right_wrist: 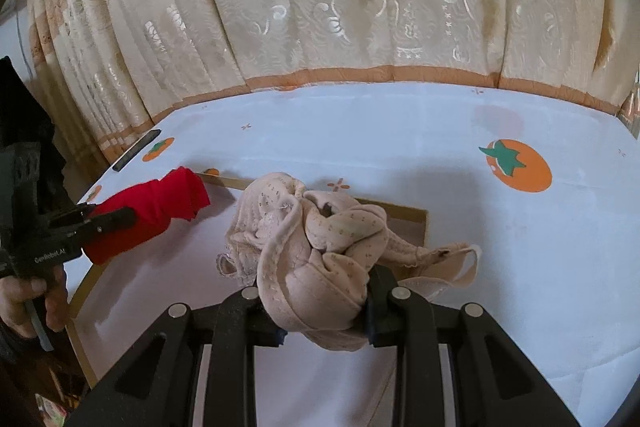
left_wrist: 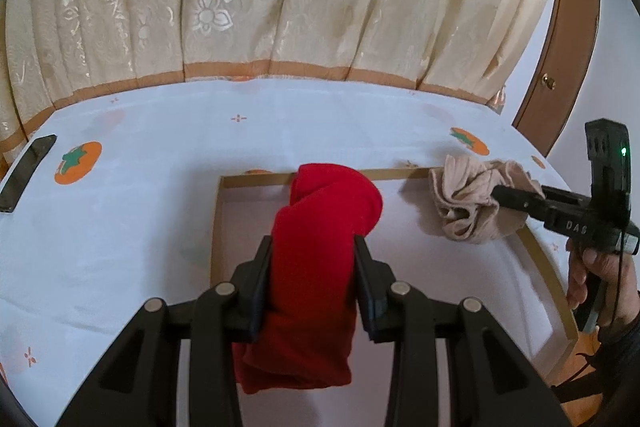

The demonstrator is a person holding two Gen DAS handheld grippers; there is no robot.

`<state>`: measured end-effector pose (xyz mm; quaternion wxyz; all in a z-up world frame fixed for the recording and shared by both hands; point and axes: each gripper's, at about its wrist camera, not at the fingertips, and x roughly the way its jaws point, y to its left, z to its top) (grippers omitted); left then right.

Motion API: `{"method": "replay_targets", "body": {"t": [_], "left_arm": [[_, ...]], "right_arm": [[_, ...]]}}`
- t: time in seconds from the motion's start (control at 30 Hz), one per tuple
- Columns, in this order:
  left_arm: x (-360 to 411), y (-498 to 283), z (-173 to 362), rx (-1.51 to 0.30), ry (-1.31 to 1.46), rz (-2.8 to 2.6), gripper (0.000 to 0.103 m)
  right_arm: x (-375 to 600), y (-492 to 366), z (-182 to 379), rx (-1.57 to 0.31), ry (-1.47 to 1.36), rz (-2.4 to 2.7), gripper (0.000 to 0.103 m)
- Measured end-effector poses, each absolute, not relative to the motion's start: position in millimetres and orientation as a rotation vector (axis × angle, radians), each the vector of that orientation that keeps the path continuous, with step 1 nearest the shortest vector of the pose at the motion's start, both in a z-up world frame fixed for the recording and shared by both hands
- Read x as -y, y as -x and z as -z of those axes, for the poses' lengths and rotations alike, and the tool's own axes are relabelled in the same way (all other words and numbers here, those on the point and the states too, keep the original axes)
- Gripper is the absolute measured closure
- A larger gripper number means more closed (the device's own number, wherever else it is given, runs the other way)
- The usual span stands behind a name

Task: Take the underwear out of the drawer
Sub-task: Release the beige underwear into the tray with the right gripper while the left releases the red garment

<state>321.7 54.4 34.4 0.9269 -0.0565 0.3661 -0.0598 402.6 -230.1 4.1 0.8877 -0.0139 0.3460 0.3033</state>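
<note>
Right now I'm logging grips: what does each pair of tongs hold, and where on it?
The left tongs clamp the rolled red garment around its middle. The right tongs pinch the bunched beige underwear at its lower, near end.
</note>
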Motion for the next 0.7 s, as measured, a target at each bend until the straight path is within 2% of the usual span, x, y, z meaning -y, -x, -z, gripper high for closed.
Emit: {"method": "replay_targets", "body": {"t": [0.23, 0.3, 0.33, 0.4, 0.47, 0.53, 0.7], "left_arm": [[-54.4, -330.3, -33.6, -0.767, 0.111, 0.111, 0.067], [-54.6, -331.7, -33.1, -0.771, 0.108, 0.1, 0.061], [-55.9, -332.1, -33.2, -0.766, 0.111, 0.086, 0.06], [-57.5, -333.3, -32.4, -0.761, 0.114, 0.076, 0.059], [-58.6, -332.4, -32.5, -0.76, 0.119, 0.075, 0.057], [-58.8, -328.9, -35.6, -0.748, 0.12, 0.076, 0.048], [-56.9, -312.3, -48.5, -0.703, 0.119, 0.092, 0.038]], "right_arm": [[229.1, -406.4, -1.3, -0.735, 0.035, -0.633, 0.072], [229.2, -406.5, -1.3, -0.737, 0.039, -0.632, 0.07], [228.5, -406.3, -1.2, -0.74, 0.043, -0.631, 0.068], [228.3, -406.2, -1.1, -0.743, 0.049, -0.62, 0.05], [229.9, -404.2, -1.9, -0.739, 0.052, -0.603, 0.038], [232.0, -400.2, -3.4, -0.729, 0.055, -0.593, 0.038], [238.0, -387.7, -9.1, -0.706, 0.055, -0.583, 0.036]]}}
